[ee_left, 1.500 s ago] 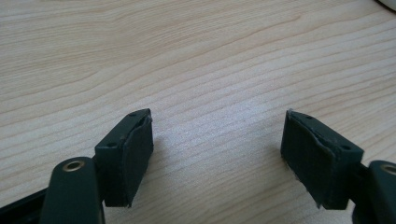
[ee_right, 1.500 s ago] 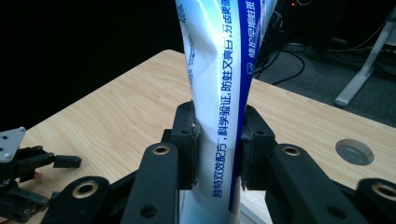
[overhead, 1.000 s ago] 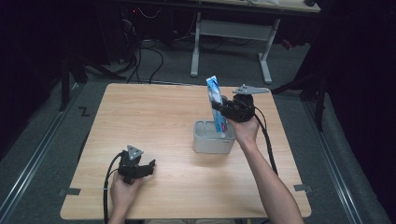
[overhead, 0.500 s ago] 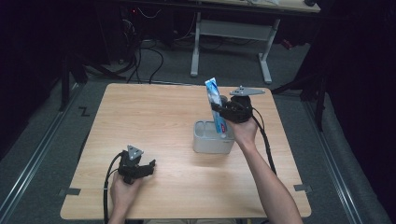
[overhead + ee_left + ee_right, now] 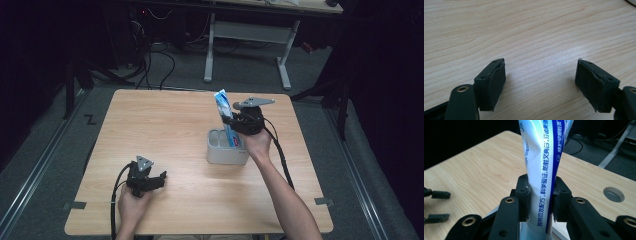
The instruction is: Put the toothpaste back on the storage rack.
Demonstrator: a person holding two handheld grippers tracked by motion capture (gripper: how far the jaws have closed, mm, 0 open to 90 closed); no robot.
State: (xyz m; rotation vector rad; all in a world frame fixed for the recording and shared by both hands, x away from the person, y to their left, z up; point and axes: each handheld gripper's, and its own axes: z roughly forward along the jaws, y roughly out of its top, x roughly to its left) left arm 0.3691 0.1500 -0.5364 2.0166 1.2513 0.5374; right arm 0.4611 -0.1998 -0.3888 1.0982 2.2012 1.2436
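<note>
While the right gripper [image 5: 233,121] clenches a toothpaste tube [image 5: 224,112], its lower end stands in a grey holder [image 5: 226,154].
Holder at the bench [image 5: 165,125] centre's 3 o'clock; left gripper [image 5: 156,181] at 7 o'clock, fingers [image 5: 495,80] released.

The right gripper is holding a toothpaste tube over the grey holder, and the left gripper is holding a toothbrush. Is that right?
Not quite. The left gripper holds nothing: the left gripper view shows its fingers spread apart over bare table. The rest is right: the right gripper is shut on the toothpaste tube, above the grey holder in the high view.
</note>
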